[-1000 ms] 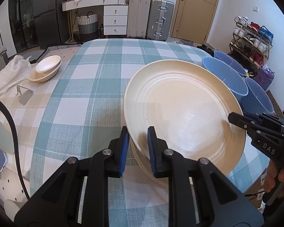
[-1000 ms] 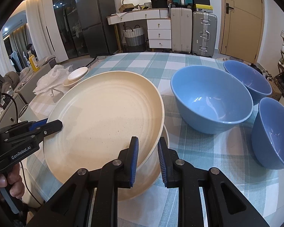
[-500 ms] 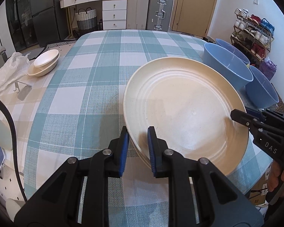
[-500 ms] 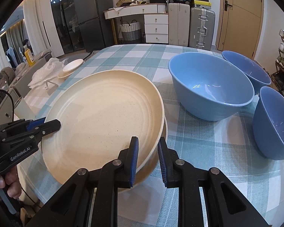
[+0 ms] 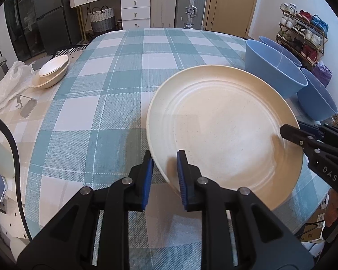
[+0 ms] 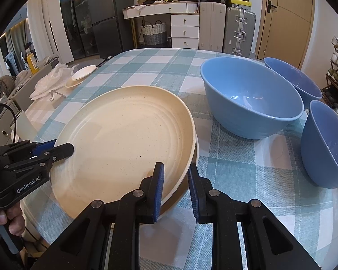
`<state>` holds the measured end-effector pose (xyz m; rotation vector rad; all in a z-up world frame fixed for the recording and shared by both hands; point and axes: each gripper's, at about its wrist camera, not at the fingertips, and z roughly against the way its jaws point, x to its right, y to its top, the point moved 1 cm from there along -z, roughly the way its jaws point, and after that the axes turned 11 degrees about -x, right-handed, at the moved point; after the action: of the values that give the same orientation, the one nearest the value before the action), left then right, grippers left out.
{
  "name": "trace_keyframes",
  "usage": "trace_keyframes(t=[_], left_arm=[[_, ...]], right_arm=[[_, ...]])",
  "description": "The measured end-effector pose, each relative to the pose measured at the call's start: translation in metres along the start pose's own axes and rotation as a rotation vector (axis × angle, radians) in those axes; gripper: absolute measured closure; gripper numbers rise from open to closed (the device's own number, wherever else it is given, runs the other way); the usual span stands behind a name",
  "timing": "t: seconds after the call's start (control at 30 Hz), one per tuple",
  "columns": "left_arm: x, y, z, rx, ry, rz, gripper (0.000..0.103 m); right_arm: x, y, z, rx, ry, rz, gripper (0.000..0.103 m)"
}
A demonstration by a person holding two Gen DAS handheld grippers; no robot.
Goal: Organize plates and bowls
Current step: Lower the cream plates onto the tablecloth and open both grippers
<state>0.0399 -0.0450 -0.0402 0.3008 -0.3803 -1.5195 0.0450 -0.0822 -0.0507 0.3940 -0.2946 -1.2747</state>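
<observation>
Plate [image 5: 223,126] pinched by opposite rims, left hand-held gripper [image 5: 163,175] and right hand-held gripper [image 6: 175,184], to set it level on the lower plate [image 6: 197,146] near the tabletop [image 5: 115,67] front edge.

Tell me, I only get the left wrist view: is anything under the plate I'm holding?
Observer: Yes. The right wrist view shows a second plate directly beneath the plate; a strip of its rim shows on the side facing the bowls.
Operator: From here the plate overlaps the big bowl. Are they touching?
Observer: No. In the right wrist view the bowl stands apart from the plate, with a strip of cloth showing between them.
</observation>
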Motion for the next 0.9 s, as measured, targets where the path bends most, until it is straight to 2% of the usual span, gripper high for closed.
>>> trace_keyframes(t=[0.2,0.53,0.8,0.9], left_arm=[[0.0009,-0.0009,-0.0029,-0.006,0.002,-0.002,0.085],[0.0046,-0.0025,-0.0048,-0.007,0.015,-0.016,0.085],[0.0043,-0.0027,-0.0045,-0.007,0.014,-0.014,0.085],[0.0034,-0.0028,-0.0035,-0.008,0.006,-0.009,0.084]], right_arm=[[-0.0015,-0.0009,-0.0004,0.004,-0.017,0.01,0.081],[-0.0055,-0.0036,-0.0051,0.008,-0.093,0.037,0.08],[-0.0024,-0.0033,-0.0082,0.008,-0.091,0.032,0.079],[0.0,-0.0025,-0.0073,0.006,-0.058,0.017,0.075]])
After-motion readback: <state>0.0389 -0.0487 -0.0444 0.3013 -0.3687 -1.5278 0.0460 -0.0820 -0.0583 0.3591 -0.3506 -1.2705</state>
